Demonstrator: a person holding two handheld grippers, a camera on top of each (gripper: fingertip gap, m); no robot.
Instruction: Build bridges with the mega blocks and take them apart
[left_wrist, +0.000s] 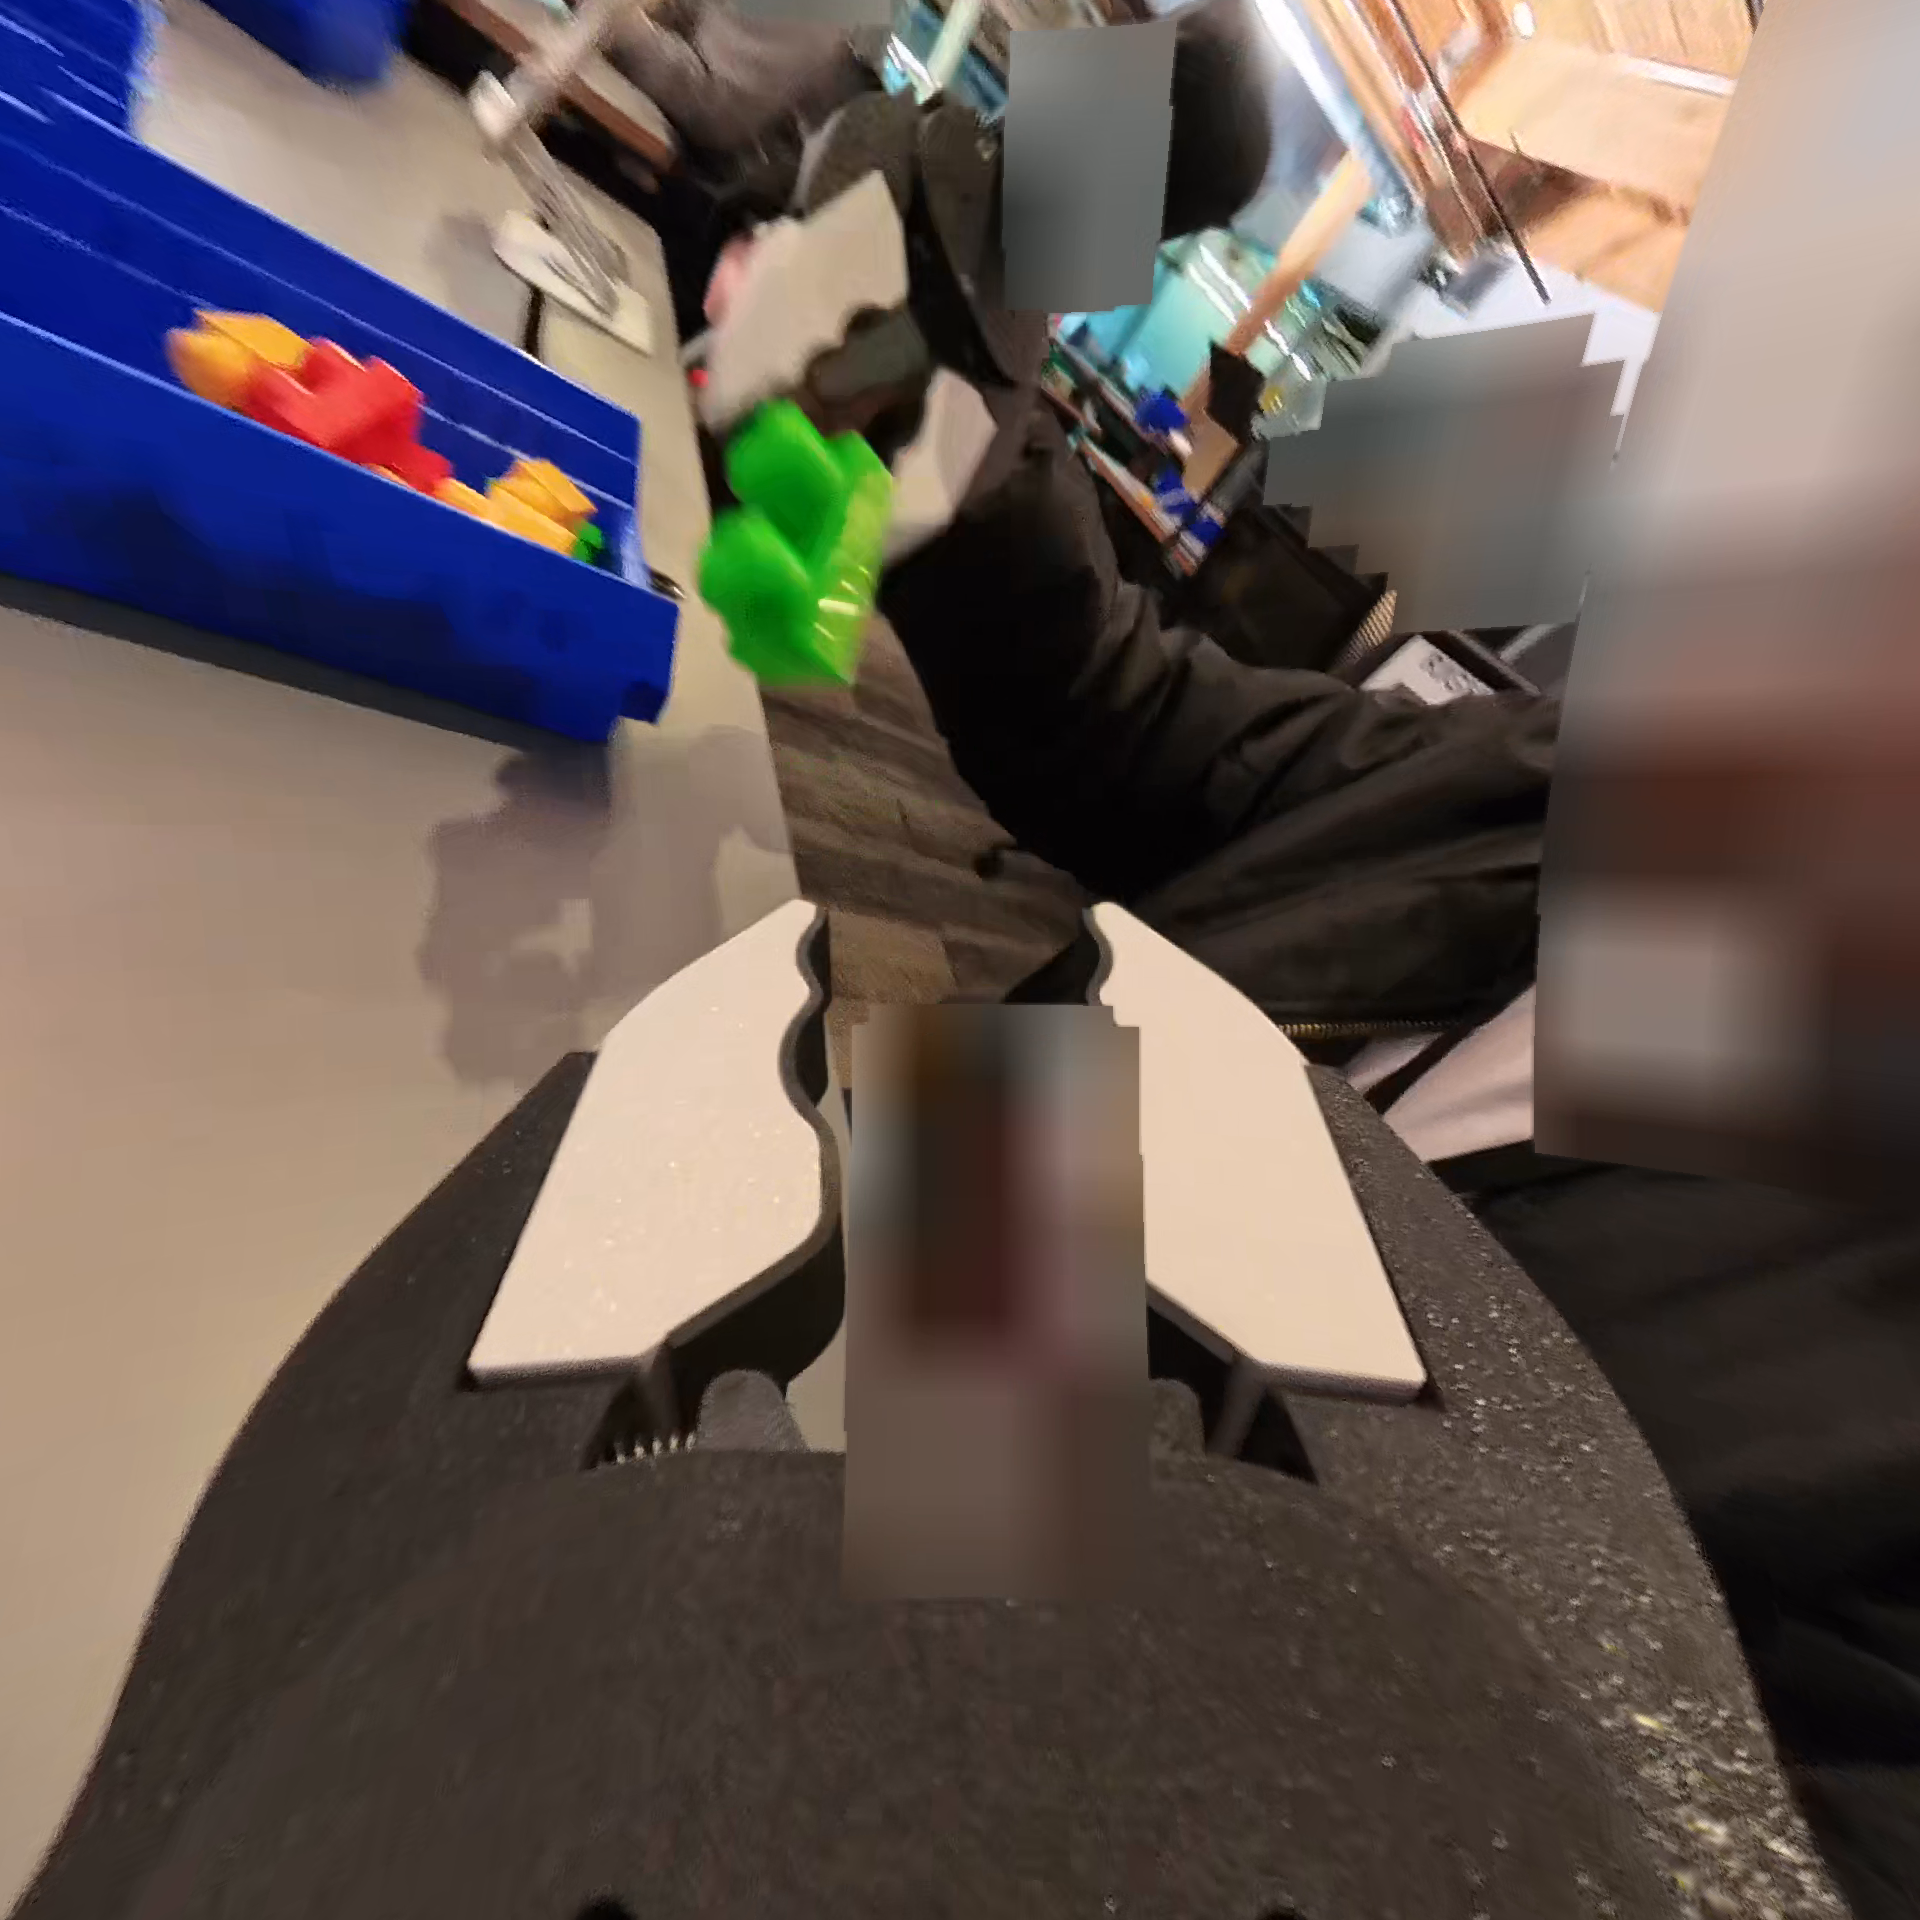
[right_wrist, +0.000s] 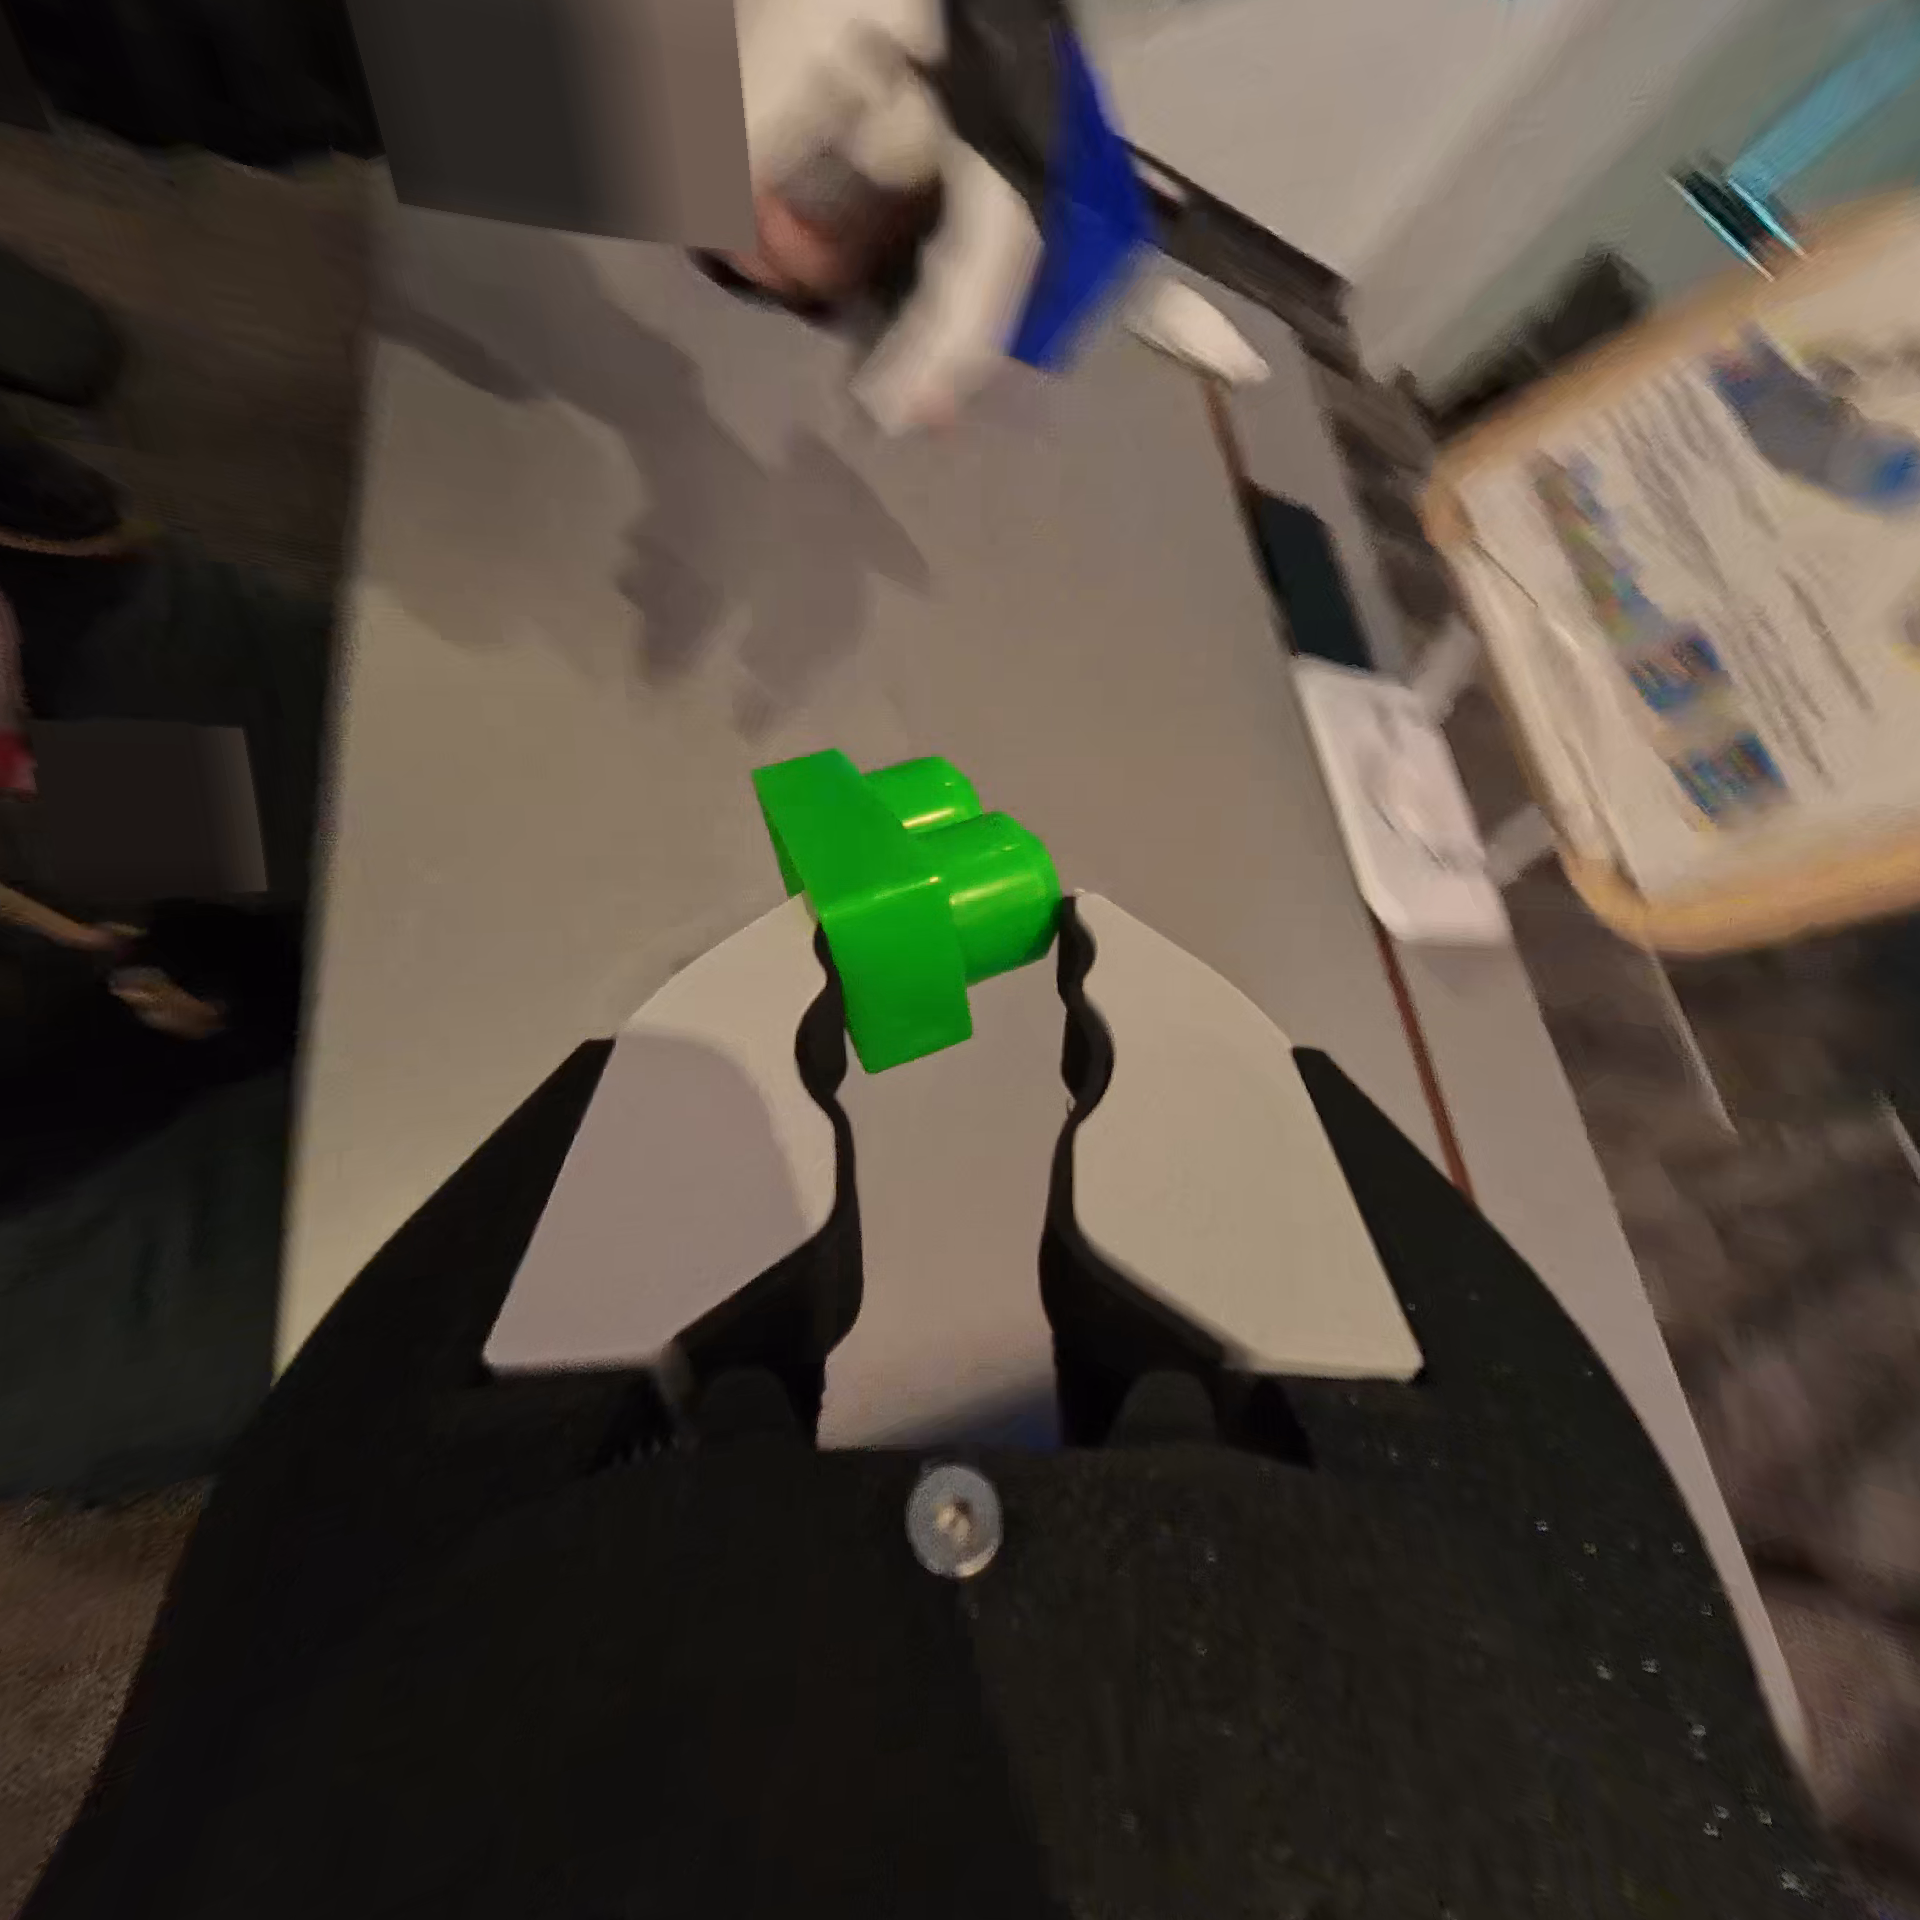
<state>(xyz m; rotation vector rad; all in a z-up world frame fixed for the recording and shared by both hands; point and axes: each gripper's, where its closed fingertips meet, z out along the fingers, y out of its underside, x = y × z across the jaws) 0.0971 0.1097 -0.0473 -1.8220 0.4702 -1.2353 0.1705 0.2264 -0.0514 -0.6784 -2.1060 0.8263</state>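
Grey desk (right_wrist: 582, 831) beneath you; your right gripper (right_wrist: 940, 914) clamps a green block (right_wrist: 894, 914) aloft, your left gripper (left_wrist: 951, 914) hangs parted, empty, near the blue bin (left_wrist: 343, 582)

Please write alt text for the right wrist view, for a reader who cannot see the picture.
The right hand-held gripper holds a green block between its fingertips, above a grey table. Farther off, blurred by motion, the other hand-held gripper hangs over the table near something blue.
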